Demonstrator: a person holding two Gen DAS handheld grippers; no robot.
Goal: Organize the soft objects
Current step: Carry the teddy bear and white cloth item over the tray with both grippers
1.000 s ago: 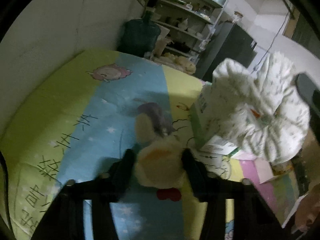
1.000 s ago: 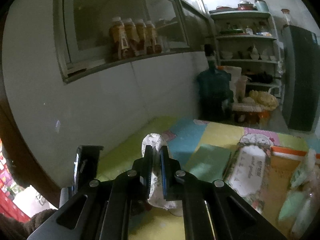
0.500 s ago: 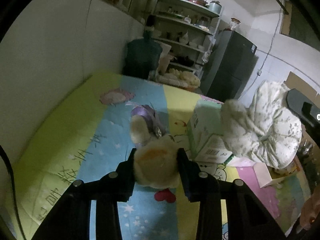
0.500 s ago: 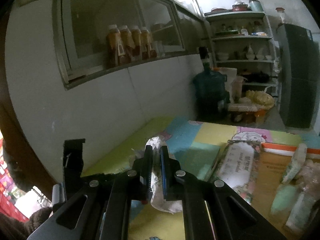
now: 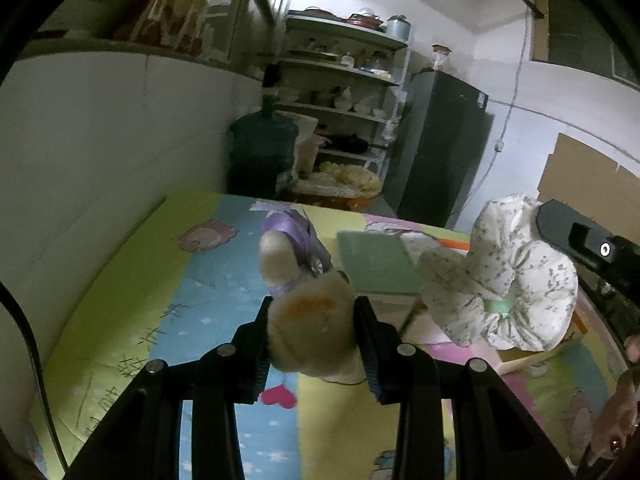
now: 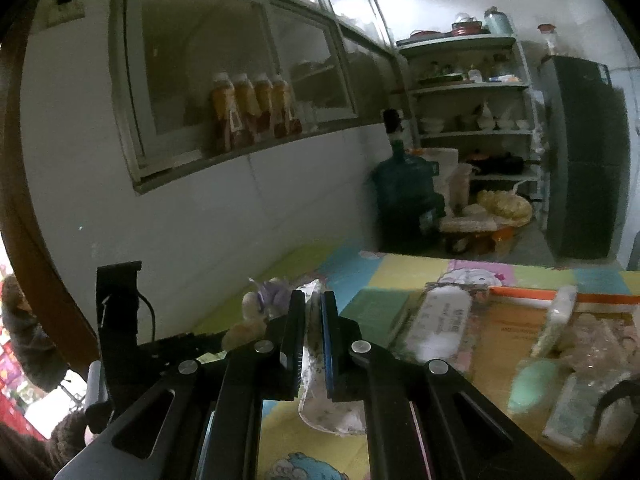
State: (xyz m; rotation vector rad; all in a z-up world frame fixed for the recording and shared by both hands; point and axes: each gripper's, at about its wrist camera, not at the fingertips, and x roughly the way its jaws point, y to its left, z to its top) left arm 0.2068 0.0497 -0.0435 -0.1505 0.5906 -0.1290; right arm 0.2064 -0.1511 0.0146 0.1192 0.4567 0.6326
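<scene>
plush toy [image 5: 312,324], cream with an orange patch, sits pinched between the two fingers of the left gripper [image 5: 314,334], lifted above the play mat [image 5: 160,280]; its lower part is hidden behind the fingers, and a red heart [image 5: 278,396] pokes out below. a purple ribbon [image 5: 296,232] and a pale rounded limb rise beyond it, blurred, so whether they belong to the same toy cannot be told. the left gripper tilts downward over the mat.

floral cloth [image 5: 508,280], white with small specks and gathered like a puffy ring, hangs in the right gripper [image 6: 313,320], whose fingers are pressed together on a fold of it; in the right wrist view only a thin strip shows between the pads and a bulge below them [image 6: 332,412]. in the left wrist view the right gripper's black body [image 5: 588,244] is cut off at the edge, and part of a hand [image 5: 616,416] shows low on the right.

a green box [image 5: 376,264] stands on the mat behind the cloth. on the right, an open cardboard box [image 6: 516,328] holds pale packets and a mint-green item, all too blurred to name.
</scene>
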